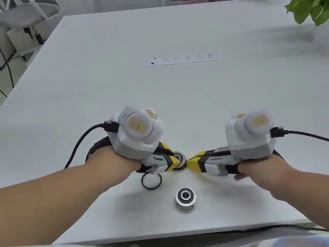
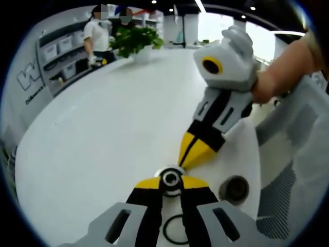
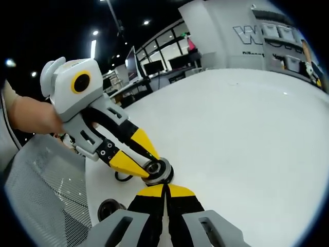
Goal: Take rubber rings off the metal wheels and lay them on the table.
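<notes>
Left tongs [image 2: 170,183] are clenched on a metal wheel [image 2: 170,177] near the front edge of the white surface [image 1: 103,77]. Right tongs [image 3: 165,191] are pressed shut, tips meeting that wheel's rim from the opposite side. A loose rubber ring [image 1: 152,189] lies flat just beside them, and a second wheel [image 1: 185,198] sits closer to the front edge.

Left tool [image 1: 176,161] and right tool [image 1: 190,162] are grey, yellow-tipped
</notes>
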